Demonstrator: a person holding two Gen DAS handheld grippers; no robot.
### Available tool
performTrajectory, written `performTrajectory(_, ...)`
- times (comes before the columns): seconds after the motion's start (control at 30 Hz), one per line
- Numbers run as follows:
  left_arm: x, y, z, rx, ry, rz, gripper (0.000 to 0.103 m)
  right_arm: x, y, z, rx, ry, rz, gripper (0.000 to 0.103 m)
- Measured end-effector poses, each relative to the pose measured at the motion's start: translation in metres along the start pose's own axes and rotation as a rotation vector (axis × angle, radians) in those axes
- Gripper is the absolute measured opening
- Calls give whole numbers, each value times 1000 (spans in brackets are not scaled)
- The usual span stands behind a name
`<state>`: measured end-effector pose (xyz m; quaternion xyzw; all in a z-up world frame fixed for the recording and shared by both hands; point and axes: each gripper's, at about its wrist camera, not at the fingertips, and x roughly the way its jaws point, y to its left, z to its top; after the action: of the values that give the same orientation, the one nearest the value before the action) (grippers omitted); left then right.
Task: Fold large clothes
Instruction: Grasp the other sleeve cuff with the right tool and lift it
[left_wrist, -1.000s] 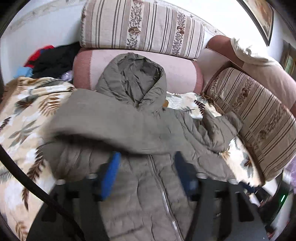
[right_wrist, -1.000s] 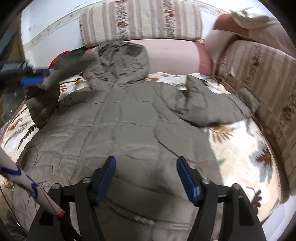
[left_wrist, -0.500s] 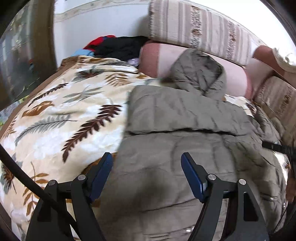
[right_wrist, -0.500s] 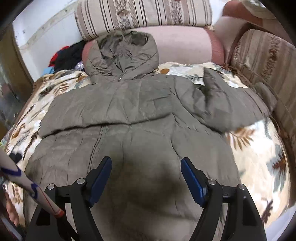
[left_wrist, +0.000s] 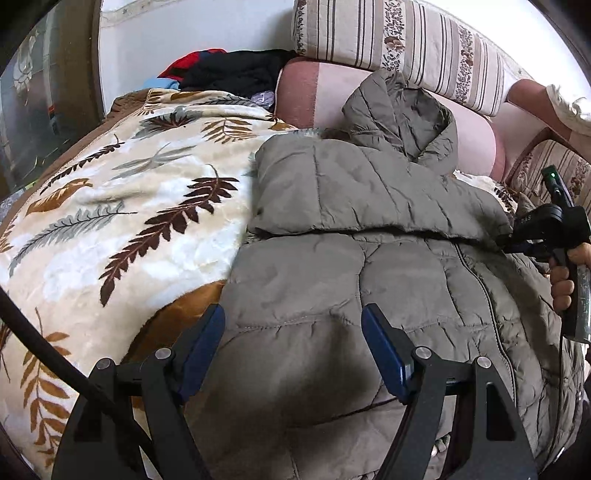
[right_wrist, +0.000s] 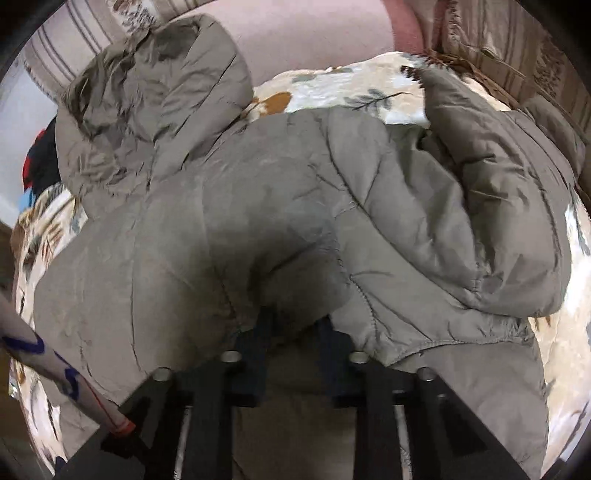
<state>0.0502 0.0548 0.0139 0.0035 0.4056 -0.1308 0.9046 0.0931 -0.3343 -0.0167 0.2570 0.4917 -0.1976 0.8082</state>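
A large olive-grey quilted hooded jacket (left_wrist: 351, 266) lies front up on a leaf-patterned blanket (left_wrist: 110, 221). One sleeve (left_wrist: 351, 192) is folded across its chest. My left gripper (left_wrist: 293, 347) is open and empty just above the jacket's lower left part. My right gripper (right_wrist: 295, 332) is shut on the cuff end of that folded sleeve, whose fabric (right_wrist: 295, 221) bulges over the fingers. It also shows at the right edge of the left wrist view (left_wrist: 517, 240). The other sleeve (right_wrist: 498, 206) lies bunched at the right. The hood (right_wrist: 147, 103) rests against the pink sofa back.
Striped cushions (left_wrist: 399, 48) and a pink sofa back (left_wrist: 306, 88) stand behind the jacket. A pile of red, black and blue clothes (left_wrist: 229, 70) lies at the back left. A striped armrest cushion (right_wrist: 517, 44) borders the right side.
My right gripper has dropped onto the folded sleeve's end and shut on it. My left gripper stays open, now slightly closer above the jacket's lower left.
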Motion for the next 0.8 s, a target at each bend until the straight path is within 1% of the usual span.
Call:
performTrajectory(0.1, 2, -1, -2, 8, 6, 10, 75, 4, -12, -6, 21, 7, -38, 16)
performTrajectory(0.17, 3, -3, -4, 15, 1, 32, 75, 1, -12, -10, -25, -5, -42, 17)
performTrajectory(0.23, 2, -4, -7, 23, -8, 51, 75, -15, -11, -14, -60, -42, -48, 23)
performTrajectory(0.3, 2, -4, -9, 25, -15, 71, 75, -35, -15, -17, -72, -72, -28, 25)
performTrajectory(0.33, 2, -4, -9, 26, -15, 76, 75, -48, -18, -18, -82, -95, -15, 31)
performTrajectory(0.37, 2, -4, -11, 25, -15, 82, 75, -65, -25, -21, -98, -135, -18, 36)
performTrajectory(0.43, 2, -5, -13, 23, -15, 90, 75, -90, -42, -24, -115, -216, -62, 59)
performTrajectory(0.47, 2, -5, -14, 23, -14, 95, 75, -101, -54, -25, -114, -258, -94, 64)
performTrajectory(0.5, 2, -6, -15, 24, -14, 104, 75, -107, -66, -24, -107, -283, -121, 72)
performTrajectory(0.53, 3, -6, -17, 26, -15, 112, 75, -112, -83, -23, -96, -296, -150, 75)
performTrajectory(0.6, 4, -8, -19, 36, -17, 129, 75, -116, -116, -21, -57, -291, -189, 75)
performTrajectory(0.63, 4, -9, -20, 41, -19, 139, 75, -117, -136, -19, -21, -283, -209, 75)
performTrajectory(0.67, 5, -10, -21, 47, -19, 149, 76, -117, -164, -17, 35, -266, -229, 75)
performTrajectory(0.7, 7, -12, -22, 52, -19, 161, 77, -117, -182, -16, 67, -257, -238, 69)
performTrajectory(0.73, 8, -12, -23, 54, -18, 170, 79, -116, -208, -13, 117, -244, -253, 59)
performTrajectory(0.8, 12, -12, -24, 51, -13, 195, 83, -116, -245, -8, 184, -233, -269, 54)
